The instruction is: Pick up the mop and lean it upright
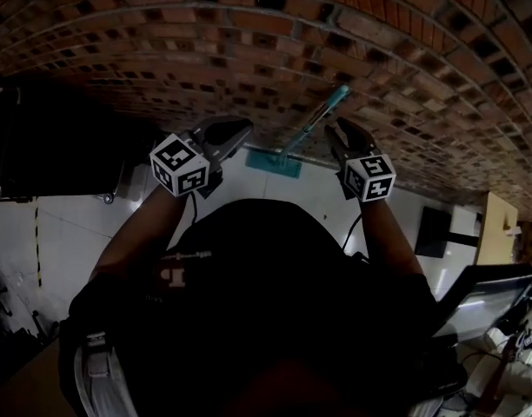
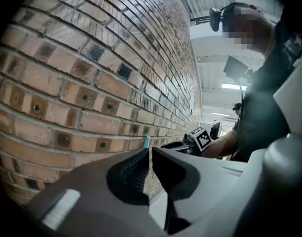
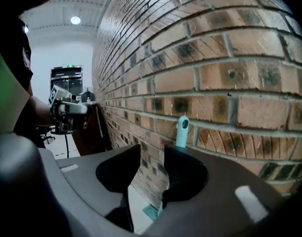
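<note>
Teal and slim, the mop (image 1: 305,133) in the head view already leans against the brick wall (image 1: 249,42), pad on the floor and handle slanting up. It stands ahead, between the left gripper (image 1: 236,133) and the right gripper (image 1: 342,133), nearer the right. The left gripper view shows its jaws all but pressed together on nothing, the handle tip (image 2: 147,142) just beyond. In the right gripper view the jaws are spread and empty, the handle (image 3: 182,131) rising behind them, apart from them.

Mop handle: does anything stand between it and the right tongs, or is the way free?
Nothing visible does. The mop leans on the brick wall, beyond the open right tongs; only air lies between them.
</note>
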A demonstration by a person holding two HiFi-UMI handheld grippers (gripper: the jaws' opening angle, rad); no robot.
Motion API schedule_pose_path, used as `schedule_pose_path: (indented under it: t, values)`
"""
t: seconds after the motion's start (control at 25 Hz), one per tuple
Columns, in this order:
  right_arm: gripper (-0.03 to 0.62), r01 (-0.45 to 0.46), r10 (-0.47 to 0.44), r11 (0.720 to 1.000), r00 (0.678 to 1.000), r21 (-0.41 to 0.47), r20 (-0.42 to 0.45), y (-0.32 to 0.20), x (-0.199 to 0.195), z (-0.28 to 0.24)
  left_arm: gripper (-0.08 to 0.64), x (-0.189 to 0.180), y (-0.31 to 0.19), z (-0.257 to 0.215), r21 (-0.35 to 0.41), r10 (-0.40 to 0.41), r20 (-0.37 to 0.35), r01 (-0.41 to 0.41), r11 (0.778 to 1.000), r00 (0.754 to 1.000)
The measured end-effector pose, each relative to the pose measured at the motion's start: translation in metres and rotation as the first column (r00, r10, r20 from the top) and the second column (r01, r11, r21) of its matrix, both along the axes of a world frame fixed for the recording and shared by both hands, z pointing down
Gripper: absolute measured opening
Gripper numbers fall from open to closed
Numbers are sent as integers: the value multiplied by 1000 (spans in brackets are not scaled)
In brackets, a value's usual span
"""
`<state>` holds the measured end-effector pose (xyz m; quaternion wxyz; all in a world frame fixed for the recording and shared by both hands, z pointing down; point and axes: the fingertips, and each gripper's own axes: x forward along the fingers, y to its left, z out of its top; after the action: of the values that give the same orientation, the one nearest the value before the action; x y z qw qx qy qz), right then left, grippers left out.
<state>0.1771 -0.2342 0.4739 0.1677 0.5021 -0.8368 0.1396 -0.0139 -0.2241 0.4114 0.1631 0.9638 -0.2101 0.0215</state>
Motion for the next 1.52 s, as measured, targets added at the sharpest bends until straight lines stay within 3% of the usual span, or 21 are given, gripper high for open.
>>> schedule_pose_path:
  t: [0.48,0.8,1.52]
  values:
    - [21,4,-22,991,990,130,140,22,9,-114,5,-11,-21,-60,60,-54,-44,57,997,998]
    - [12,52,-83,991,961,121,262,35,4,-141,5,5,-12,-75,82,-65,-52,69,994,997]
    - [12,78,-115,981,971,178,210,38,0,-145,5,7,-9,-73,79,-77,-61,81,994,995]
